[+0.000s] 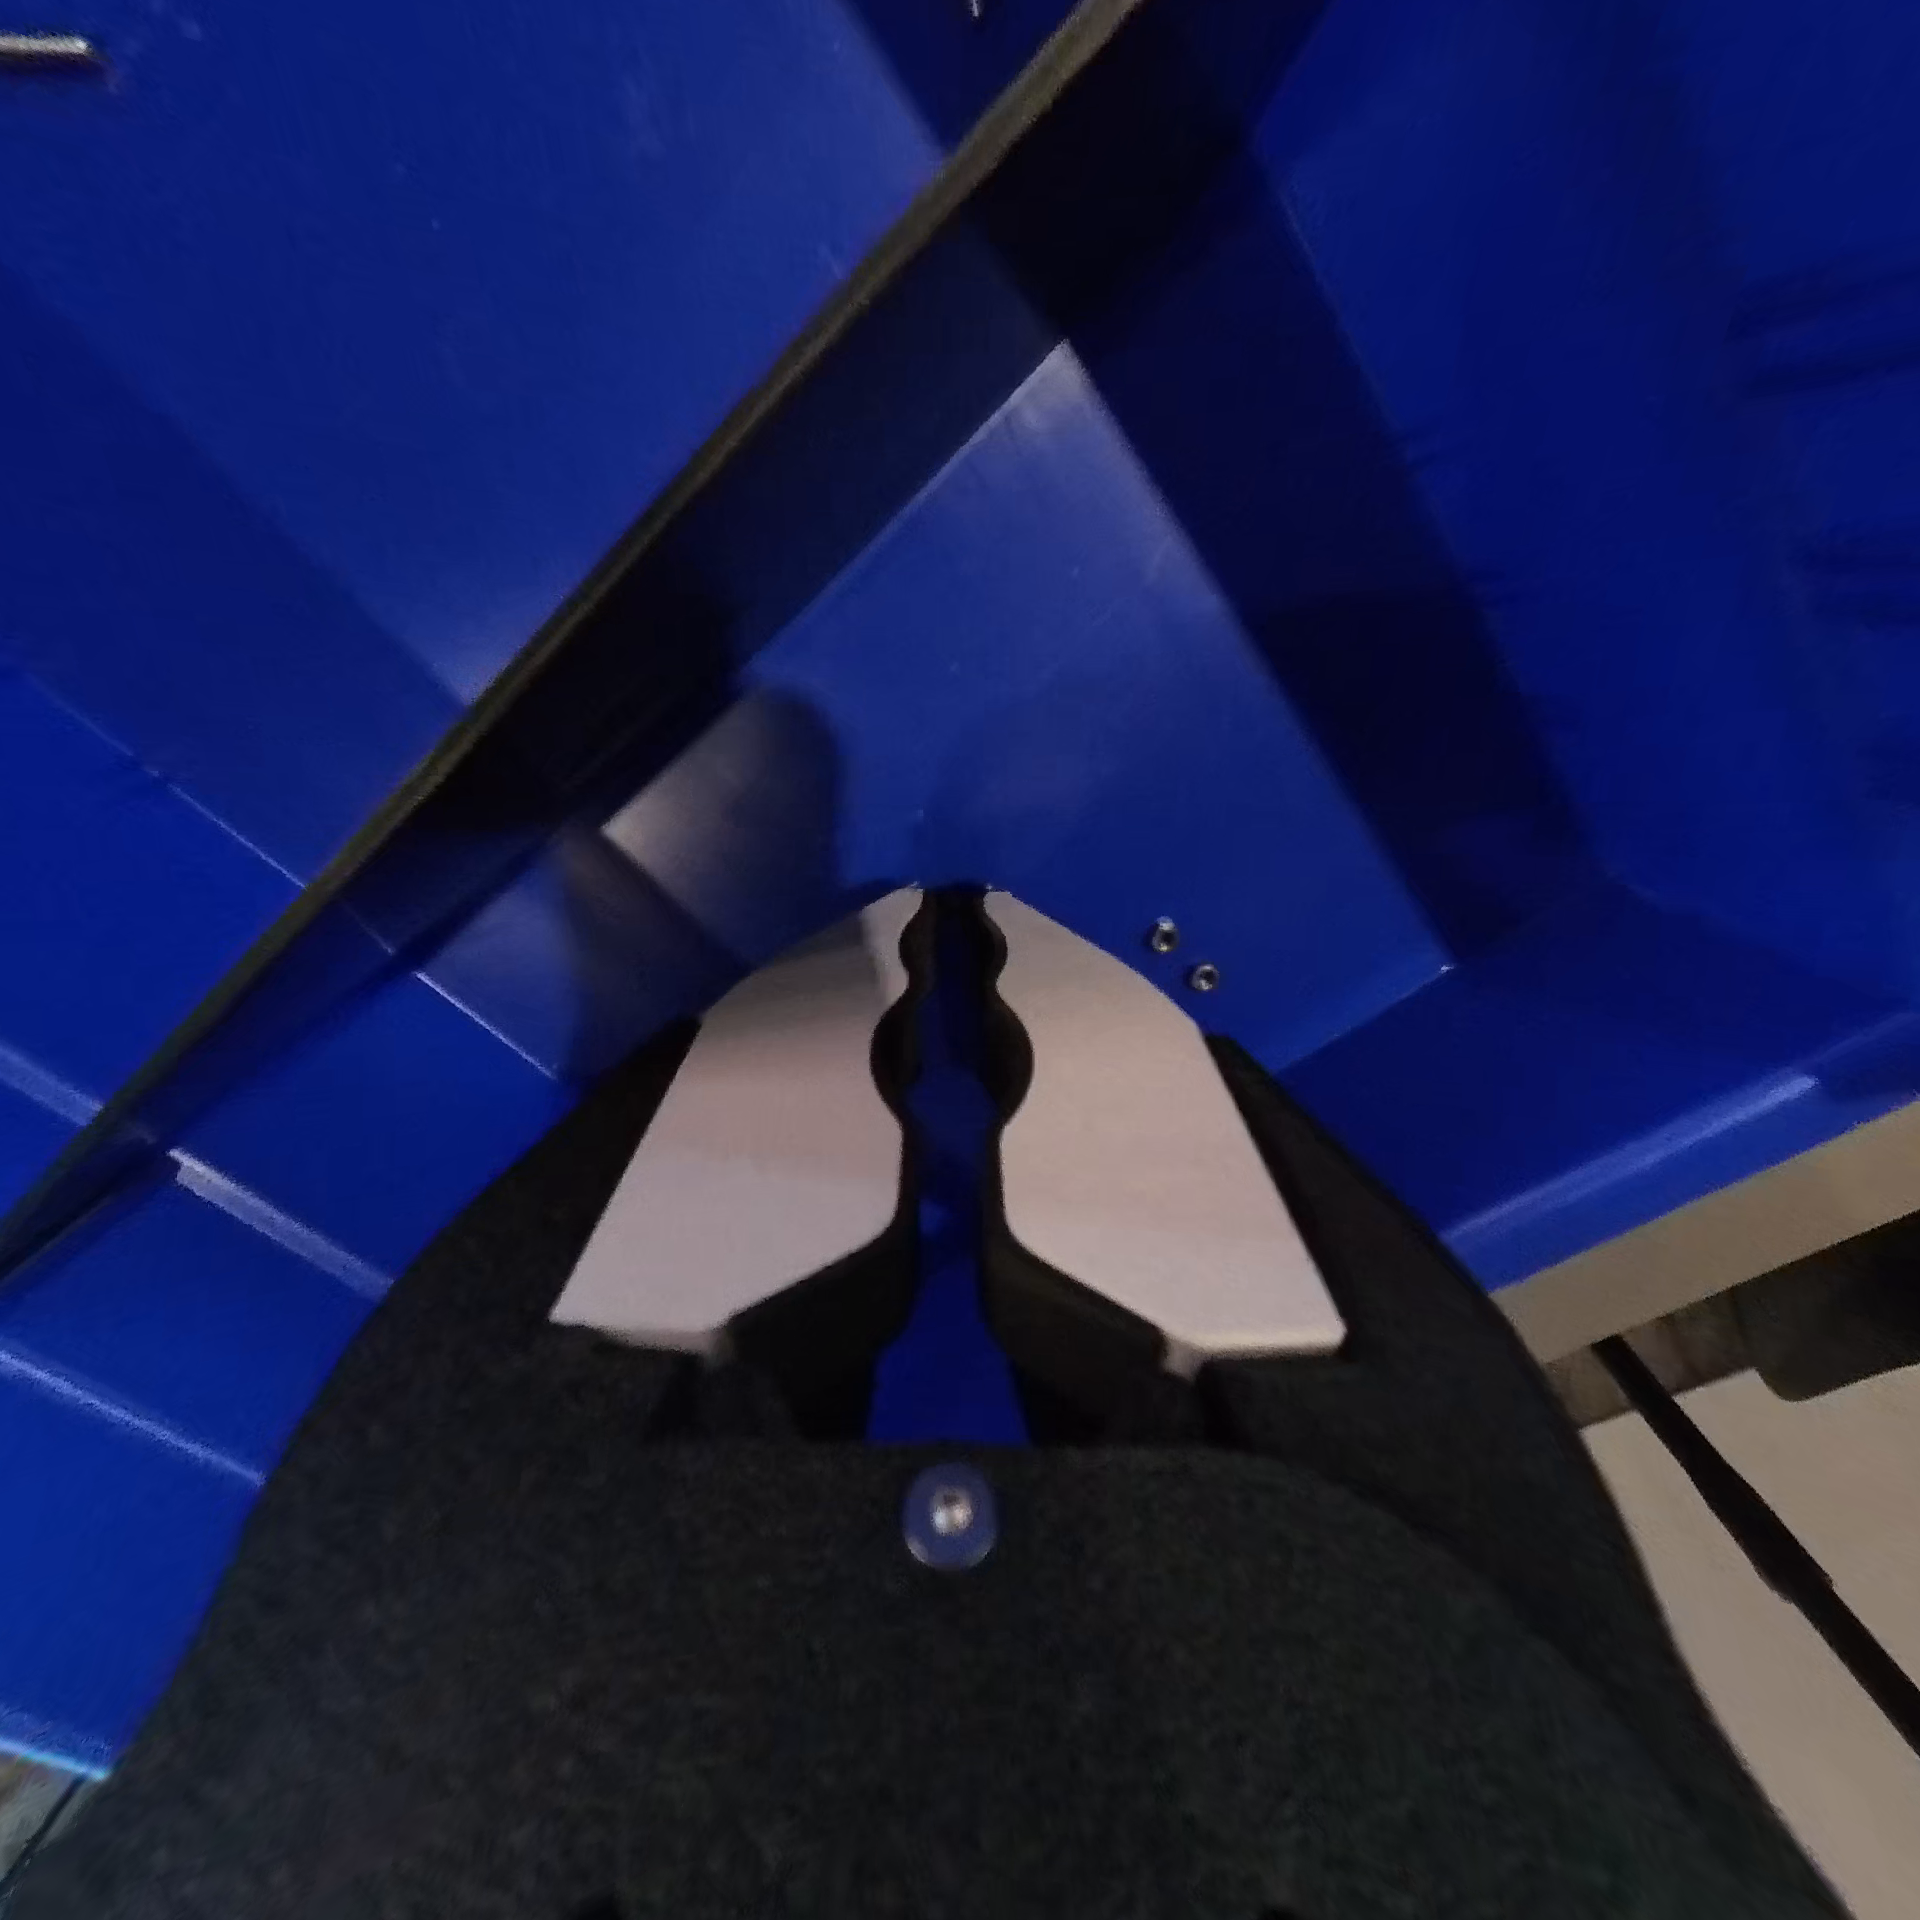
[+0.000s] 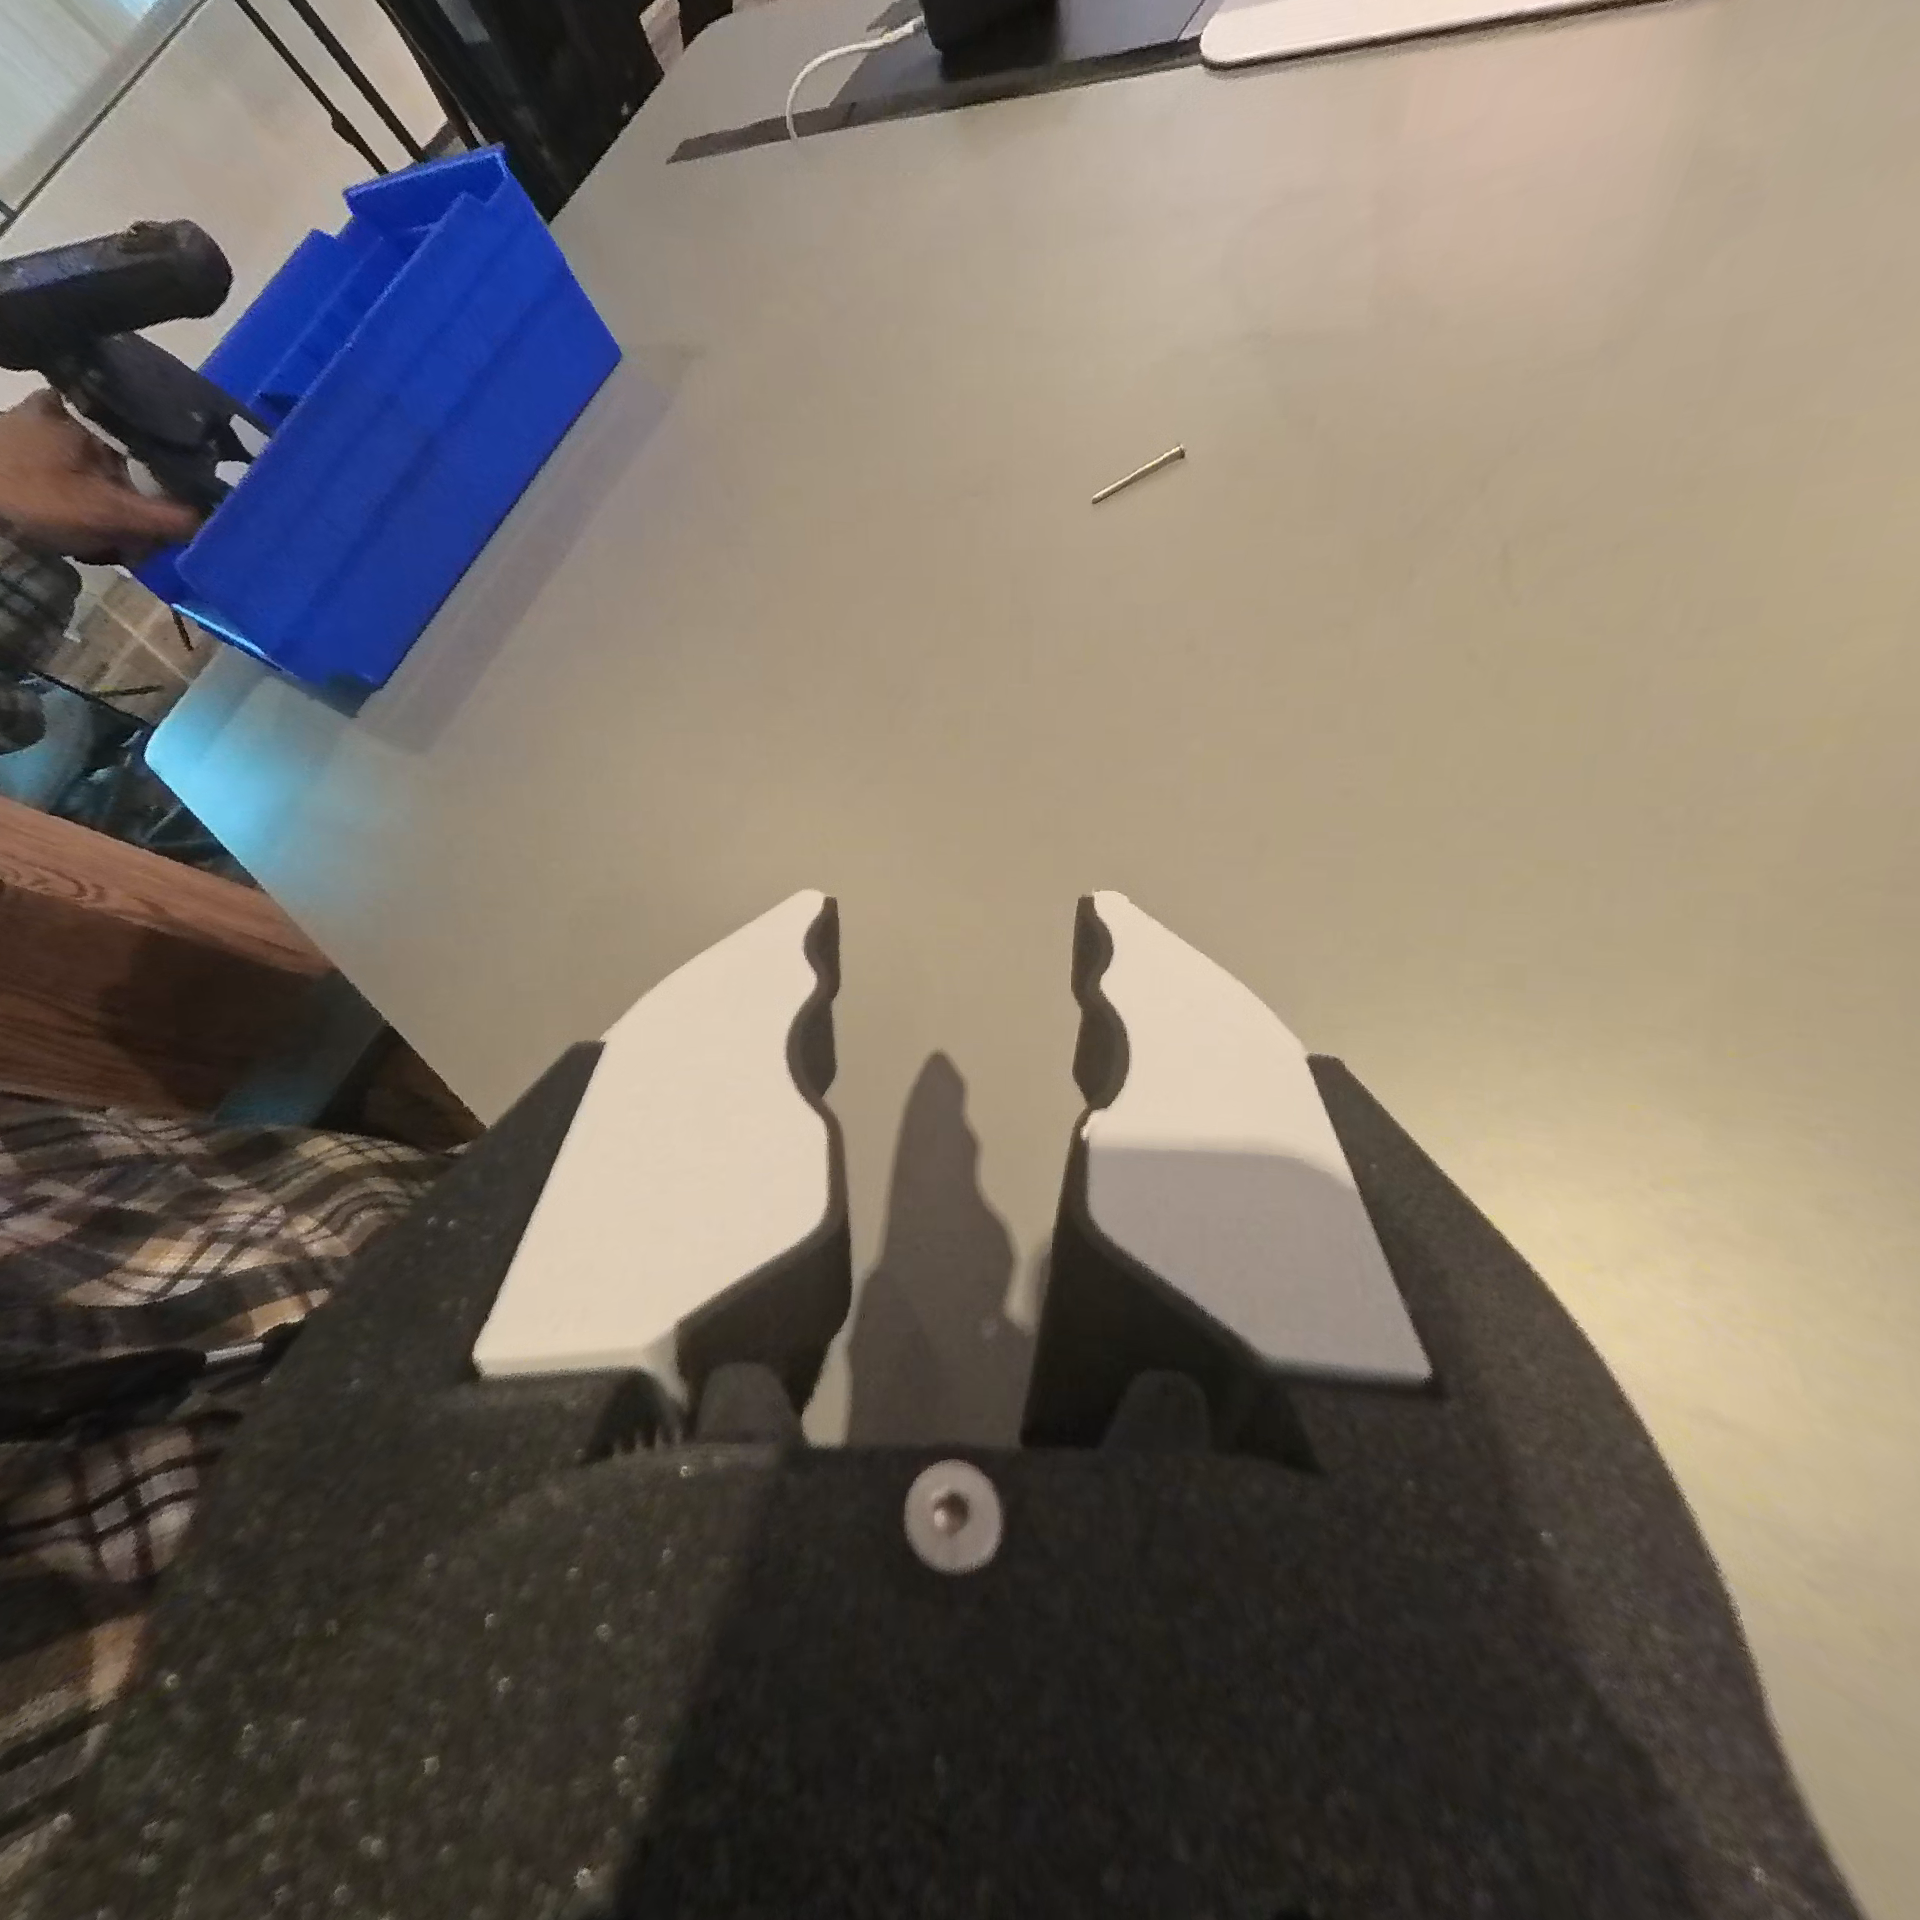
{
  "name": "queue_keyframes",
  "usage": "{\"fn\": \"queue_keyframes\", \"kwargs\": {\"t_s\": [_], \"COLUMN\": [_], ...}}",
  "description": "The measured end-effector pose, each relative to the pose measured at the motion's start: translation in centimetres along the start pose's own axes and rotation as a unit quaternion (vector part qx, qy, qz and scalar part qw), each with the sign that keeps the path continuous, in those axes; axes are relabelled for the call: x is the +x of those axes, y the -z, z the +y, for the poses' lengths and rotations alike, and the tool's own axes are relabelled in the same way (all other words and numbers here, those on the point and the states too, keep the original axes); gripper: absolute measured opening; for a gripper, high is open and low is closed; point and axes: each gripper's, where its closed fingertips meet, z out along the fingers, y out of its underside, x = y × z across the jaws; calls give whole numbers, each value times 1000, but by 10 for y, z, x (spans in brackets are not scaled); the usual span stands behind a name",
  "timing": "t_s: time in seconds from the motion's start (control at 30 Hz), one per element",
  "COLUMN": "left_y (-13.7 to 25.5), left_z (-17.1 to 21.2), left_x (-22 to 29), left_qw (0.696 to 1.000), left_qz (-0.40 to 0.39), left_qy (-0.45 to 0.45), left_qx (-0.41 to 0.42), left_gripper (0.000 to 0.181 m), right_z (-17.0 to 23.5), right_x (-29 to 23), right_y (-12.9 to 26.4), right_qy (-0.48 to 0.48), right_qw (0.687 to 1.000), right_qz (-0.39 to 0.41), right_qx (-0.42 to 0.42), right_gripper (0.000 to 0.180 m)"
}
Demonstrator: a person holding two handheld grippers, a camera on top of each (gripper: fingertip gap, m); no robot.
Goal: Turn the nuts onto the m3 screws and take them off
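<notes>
In the left wrist view my left gripper (image 1: 948, 896) is down inside a compartment of the blue bin (image 1: 1039, 644), with its tips at the bin floor. The jaws are almost closed, with only a thin slit between them, and I see nothing between the tips. Two small silver nuts (image 1: 1166, 935) (image 1: 1205, 975) lie on the floor just right of the tips. A screw (image 1: 42, 47) lies in another compartment at the top left. My right gripper (image 2: 954, 914) is open and empty, low over the table. A thin m3 screw (image 2: 1138, 473) lies on the table ahead of it.
The blue bin (image 2: 416, 416) stands at the table's left edge, with the left gripper (image 2: 197, 447) and a hand (image 2: 83, 488) reaching into it. A black divider (image 1: 623, 644) crosses the bin. A white cable (image 2: 831, 73) and dark objects lie at the far edge of the grey table (image 2: 1351, 727). My right fingertips sit around 60 centimeters from my left ones.
</notes>
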Motion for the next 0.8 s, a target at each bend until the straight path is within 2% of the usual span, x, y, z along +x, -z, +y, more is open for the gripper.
{"fn": "queue_keyframes", "kwargs": {"t_s": [0.13, 0.3, 0.4, 0.53, 0.67, 0.8], "left_y": [17, 72, 111, 145, 136, 96], "left_z": [-9, -30, -56, -114, -176, -236], "left_x": [3, 12, 28, 78, 139, 204], "left_qw": [999, 996, 993, 984, 973, 961], "left_qz": [20, 12, -11, -9, 4, 61], "left_qy": [18, 9, -23, -83, -152, -188], "left_qx": [40, 90, 115, 157, 172, 195], "left_gripper": [5, 5, 5, 5, 5, 5], "right_z": [-1, -2, -4, -2, 0, 3], "right_x": [0, -1, -3, -5, -6, -4], "right_y": [3, 3, 4, 4, 9, 19], "right_qy": [1, 3, 7, 3, 4, 0], "right_qw": [1000, 1000, 1000, 1000, 1000, 1000], "right_qz": [0, -1, -1, -5, -2, 7], "right_qx": [2, 4, 5, 6, 7, 12], "right_gripper": [43, 43, 43, 43, 43, 43]}}
